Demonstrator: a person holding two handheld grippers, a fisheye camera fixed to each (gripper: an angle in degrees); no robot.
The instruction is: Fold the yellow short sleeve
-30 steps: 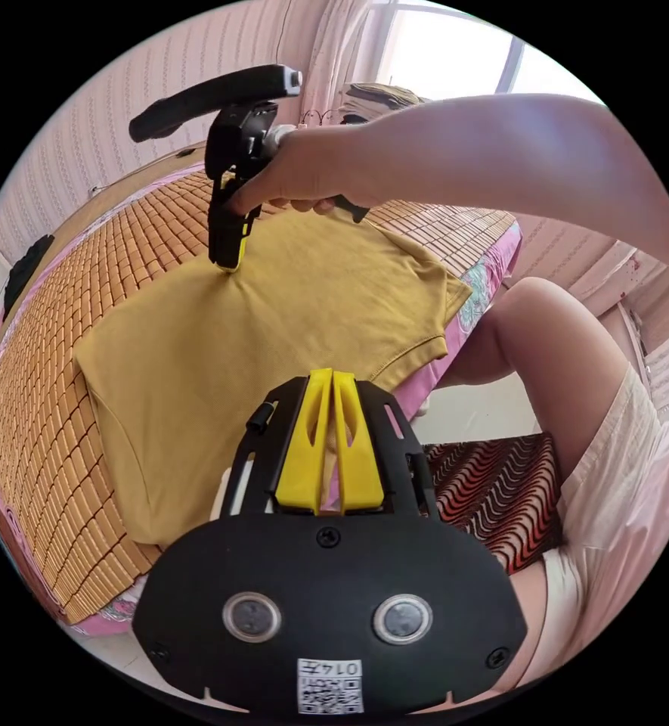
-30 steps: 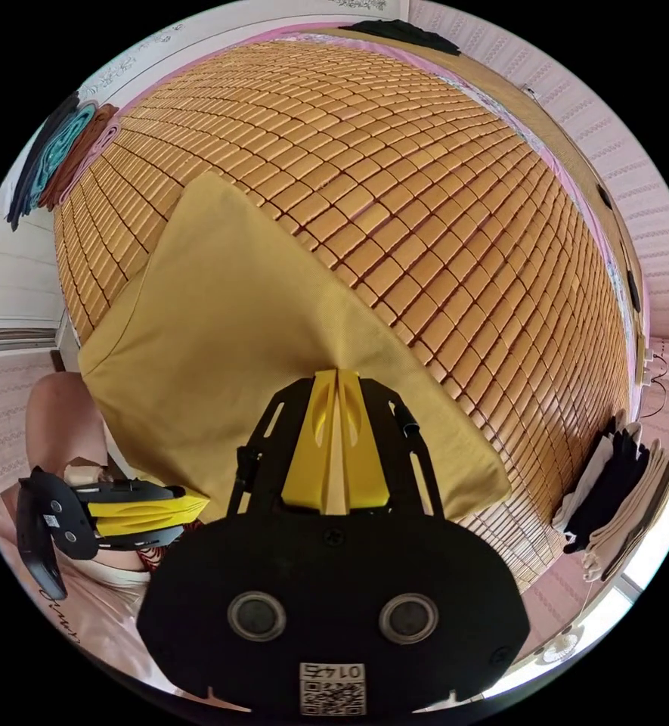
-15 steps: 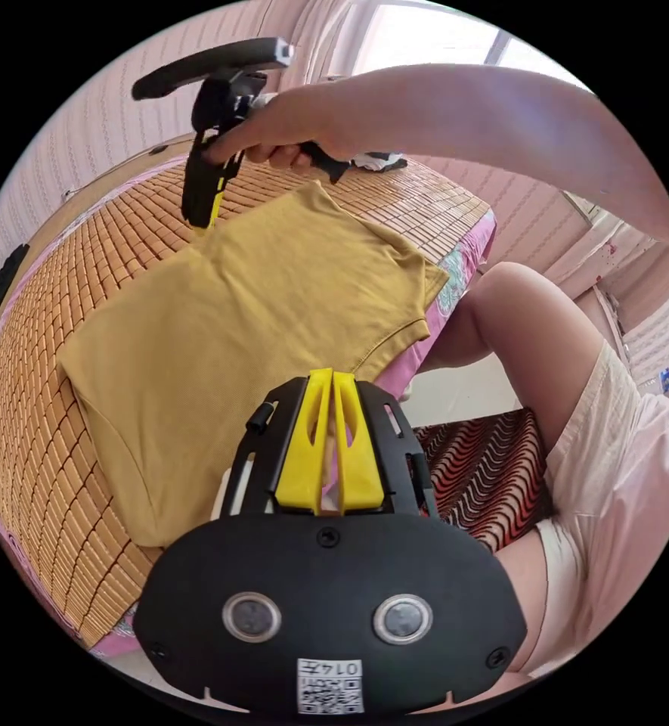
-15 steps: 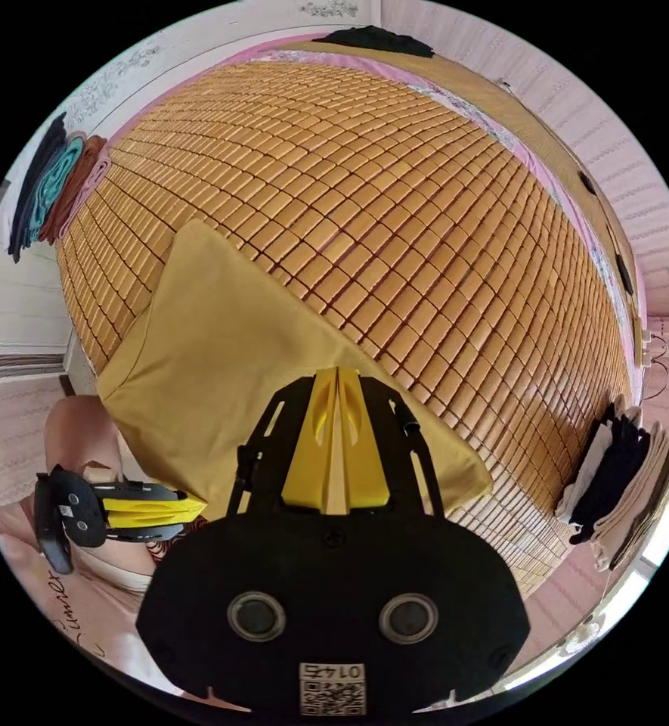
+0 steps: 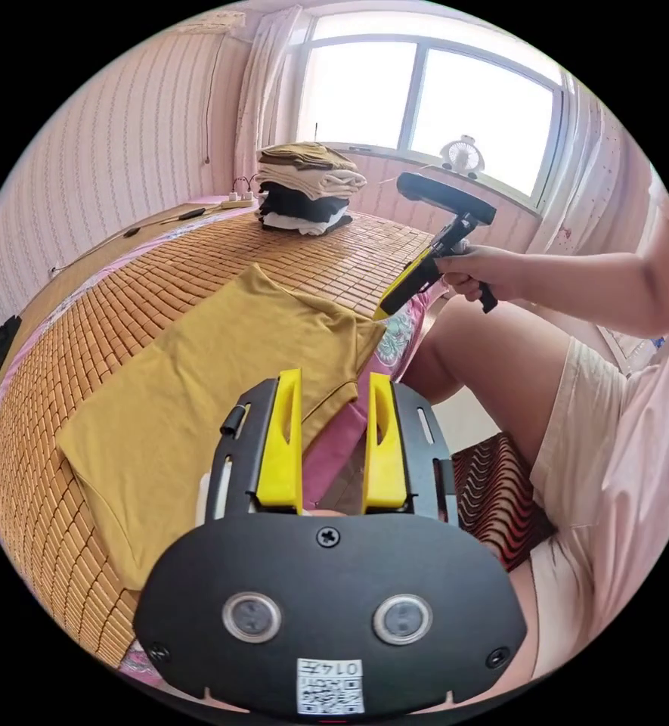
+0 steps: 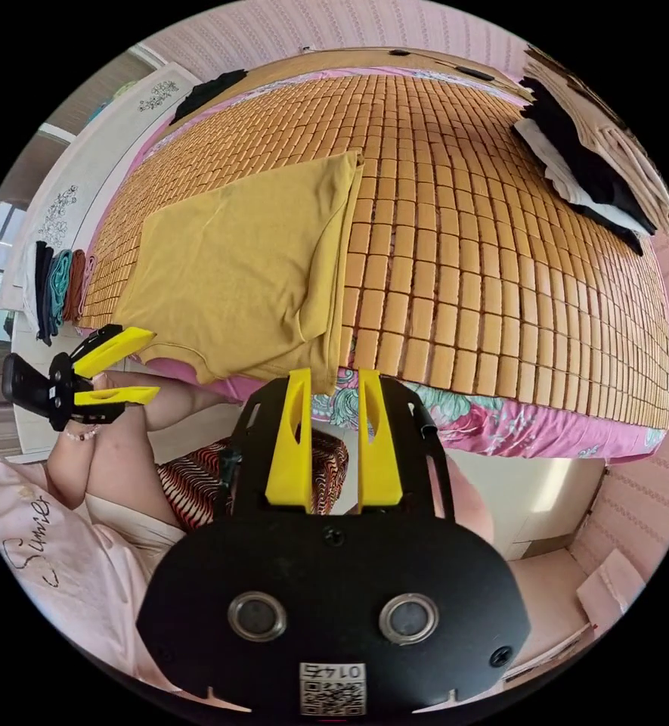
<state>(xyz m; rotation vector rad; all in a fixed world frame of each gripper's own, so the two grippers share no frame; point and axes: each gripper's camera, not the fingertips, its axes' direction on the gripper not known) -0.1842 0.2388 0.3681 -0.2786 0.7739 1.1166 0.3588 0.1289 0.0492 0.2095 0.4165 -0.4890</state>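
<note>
The yellow short-sleeve shirt (image 5: 213, 363) lies flat on the bamboo mat (image 5: 107, 302), folded to a rough rectangle, its near edge at the bed's side. In the right gripper view the shirt (image 6: 251, 257) shows a doubled layer along its right side. My left gripper (image 5: 334, 378) is open and empty, hovering just off the shirt's near hem. It also appears as the left gripper (image 6: 153, 363), with its jaws apart. My right gripper (image 6: 332, 374) is open over the bed's edge, beside the shirt's corner. A hand (image 5: 474, 268) holds the right gripper (image 5: 387, 310) there.
A stack of folded clothes (image 5: 308, 189) sits far back on the mat by the window. More folded clothes (image 6: 54, 287) lie at the mat's other end. The person's leg (image 5: 500, 355) and a striped rug (image 5: 500, 491) are below the bed's pink floral side (image 6: 500, 423).
Both grippers were shut and now stand open. The right gripper has come back from the shirt's far edge to the bed's near side. The shirt lies still on the mat.
</note>
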